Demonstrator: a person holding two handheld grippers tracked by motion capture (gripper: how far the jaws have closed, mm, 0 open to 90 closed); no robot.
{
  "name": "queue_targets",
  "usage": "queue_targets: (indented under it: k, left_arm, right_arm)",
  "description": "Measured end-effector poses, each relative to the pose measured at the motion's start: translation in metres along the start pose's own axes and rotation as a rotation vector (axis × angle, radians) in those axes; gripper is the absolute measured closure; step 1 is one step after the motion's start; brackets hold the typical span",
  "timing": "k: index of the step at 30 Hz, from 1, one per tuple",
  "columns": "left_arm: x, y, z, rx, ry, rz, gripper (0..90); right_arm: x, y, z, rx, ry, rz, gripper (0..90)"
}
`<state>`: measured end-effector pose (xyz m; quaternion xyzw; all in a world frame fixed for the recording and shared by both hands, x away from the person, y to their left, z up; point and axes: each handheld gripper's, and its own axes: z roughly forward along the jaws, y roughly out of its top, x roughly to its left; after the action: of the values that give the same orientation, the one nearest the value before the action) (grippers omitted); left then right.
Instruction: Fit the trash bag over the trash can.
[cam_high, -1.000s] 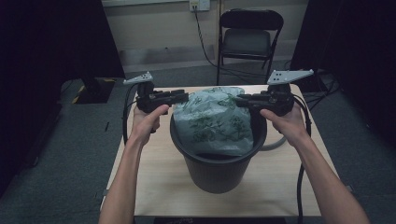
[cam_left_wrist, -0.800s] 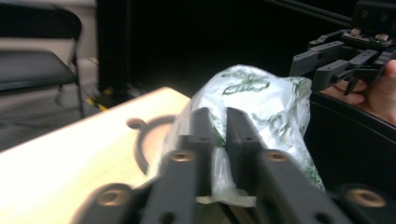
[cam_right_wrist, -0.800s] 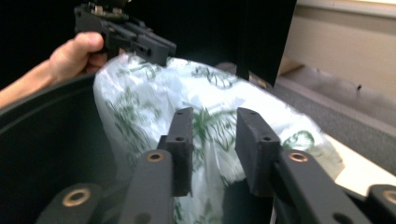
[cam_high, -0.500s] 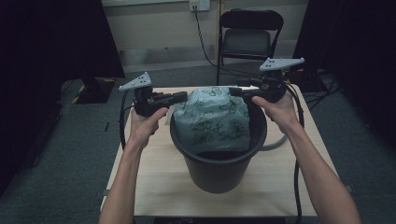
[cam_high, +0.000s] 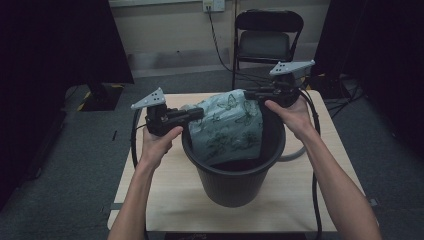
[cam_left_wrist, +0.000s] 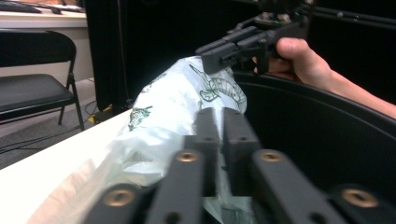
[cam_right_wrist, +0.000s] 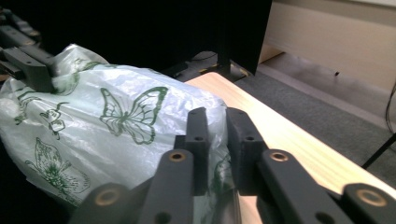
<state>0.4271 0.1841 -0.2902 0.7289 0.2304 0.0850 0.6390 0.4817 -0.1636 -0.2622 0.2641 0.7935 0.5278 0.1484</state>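
A pale green plastic bag (cam_high: 227, 130) printed with butterflies stands in a black bin (cam_high: 235, 185) on a wooden table (cam_high: 165, 200). My left gripper (cam_high: 197, 112) pinches the bag's left edge just outside the bin's rim. In the left gripper view the bag (cam_left_wrist: 173, 102) bunches around my left gripper (cam_left_wrist: 221, 116), whose jaws have just eased open a little and still hold film. My right gripper (cam_high: 248, 93) grips the bag's top at the far rim. Its jaws (cam_right_wrist: 218, 119) have just been closing, with the bag (cam_right_wrist: 116, 121) between them.
A black folding chair (cam_high: 267, 42) stands beyond the table's far edge, with cables on the floor beside it. Bare tabletop (cam_right_wrist: 280, 135) lies to the right of the bin. Both forearms come in from the near edge on either side of the bin.
The right gripper has moved farther away and slightly left, carrying the bag's top with it. The left gripper has drifted nearer. The bag now stretches slantwise across the bin's mouth.
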Motion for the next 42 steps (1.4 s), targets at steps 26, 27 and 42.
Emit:
queue_targets:
  k: [26,27,42]
  left_arm:
    - [0.039,0.004,0.014,-0.004,0.023,-0.085,77.8]
    - [0.037,0.006,0.013,-0.005,0.034,-0.068,79.7]
    - [-0.004,0.008,-0.008,-0.047,-0.021,0.023,89.1]
  right_arm:
    - [0.020,-0.010,-0.022,-0.036,0.076,-0.020,90.0]
    - [0.020,-0.010,-0.022,-0.039,0.073,-0.020,90.0]
    - [0.034,-0.017,-0.040,-0.094,0.091,0.000,89.9]
